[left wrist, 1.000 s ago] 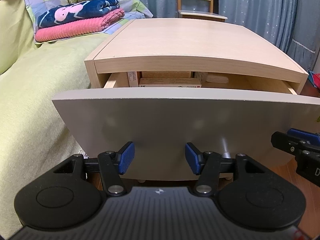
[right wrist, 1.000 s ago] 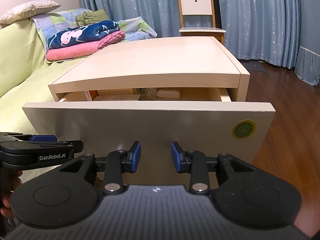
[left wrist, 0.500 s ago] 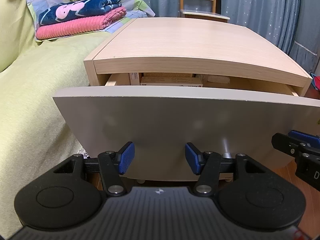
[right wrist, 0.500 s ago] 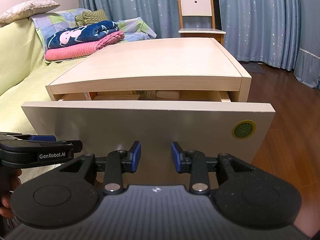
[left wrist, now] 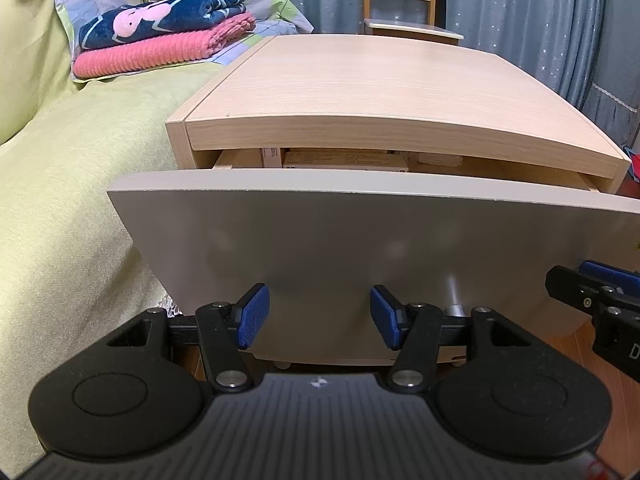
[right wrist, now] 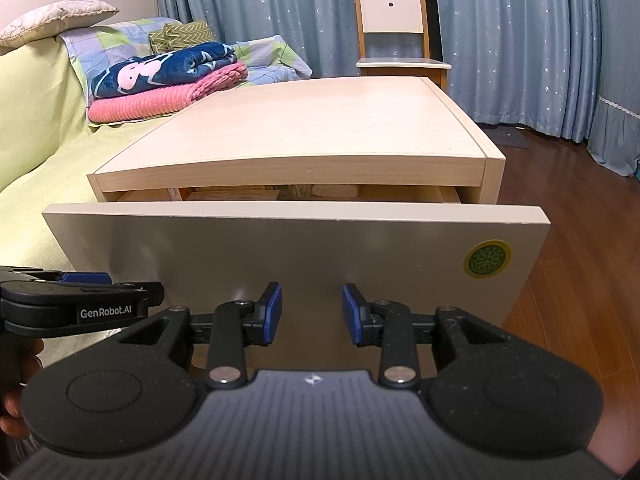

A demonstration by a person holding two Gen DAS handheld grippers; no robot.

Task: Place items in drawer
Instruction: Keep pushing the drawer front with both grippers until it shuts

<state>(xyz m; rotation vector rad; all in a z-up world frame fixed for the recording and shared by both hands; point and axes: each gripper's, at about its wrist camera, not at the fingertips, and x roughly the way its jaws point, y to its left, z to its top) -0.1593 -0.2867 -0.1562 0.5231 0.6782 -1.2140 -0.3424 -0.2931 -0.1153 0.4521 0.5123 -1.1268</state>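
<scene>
A light wooden cabinet (left wrist: 360, 80) (right wrist: 304, 128) has its drawer pulled partly out. The pale grey drawer front (left wrist: 340, 248) (right wrist: 280, 252) fills the middle of both views. Through the narrow gap I see flat boxes (left wrist: 344, 158) (right wrist: 230, 192) and a pale knitted item (right wrist: 334, 190) lying inside. My left gripper (left wrist: 319, 316) is open and empty, its blue pads close to the lower part of the drawer front. My right gripper (right wrist: 312, 312) is also open and empty, at the same height further right. Whether the fingers touch the front I cannot tell.
A bed with a yellow-green cover (left wrist: 80, 168) runs along the left of the cabinet. Folded pink and navy blankets (right wrist: 168, 84) lie on it near the pillows. A wooden chair (right wrist: 394, 32) stands before blue curtains behind the cabinet. Dark wood floor (right wrist: 580, 208) lies to the right.
The gap above the drawer front has narrowed; the drawer has slid a little into the cabinet. Both grippers have moved forward with it and stay open.
</scene>
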